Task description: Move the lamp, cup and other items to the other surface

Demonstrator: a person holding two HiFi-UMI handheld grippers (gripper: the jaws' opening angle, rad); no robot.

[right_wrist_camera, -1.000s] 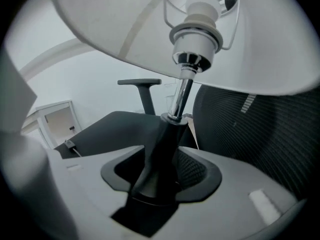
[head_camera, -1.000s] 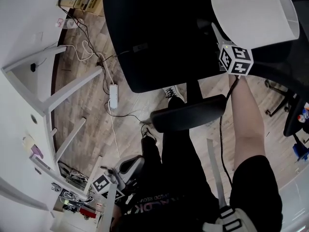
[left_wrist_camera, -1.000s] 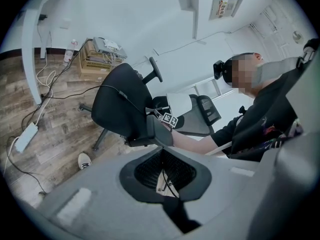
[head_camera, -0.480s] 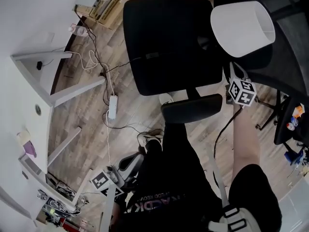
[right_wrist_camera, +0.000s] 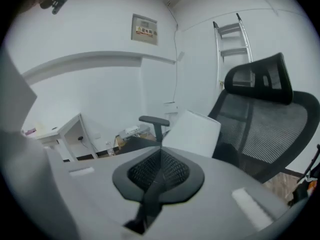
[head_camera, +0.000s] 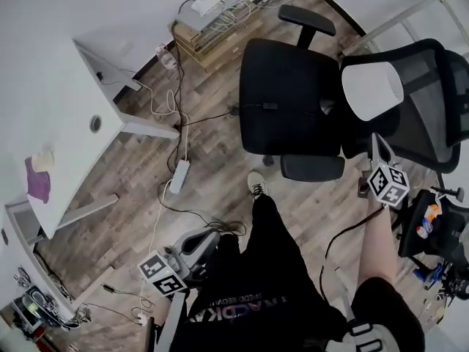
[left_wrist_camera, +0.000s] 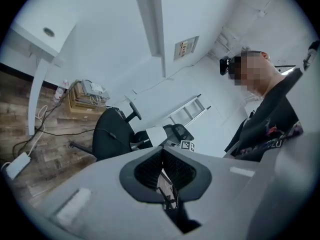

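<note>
Holding the lamp aloft, right claw is clamped on it, w/ white shade over black office chair seat, by its backrest. Left claw pads together, low by person's leg.

White lamp, black chair, brown wooden floor.

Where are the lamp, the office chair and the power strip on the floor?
The lamp [head_camera: 372,90]: head view, on its white shade.
The office chair [head_camera: 289,97]: head view, middle of the black seat.
The power strip [head_camera: 179,176]: head view, middle of its white body.
</note>
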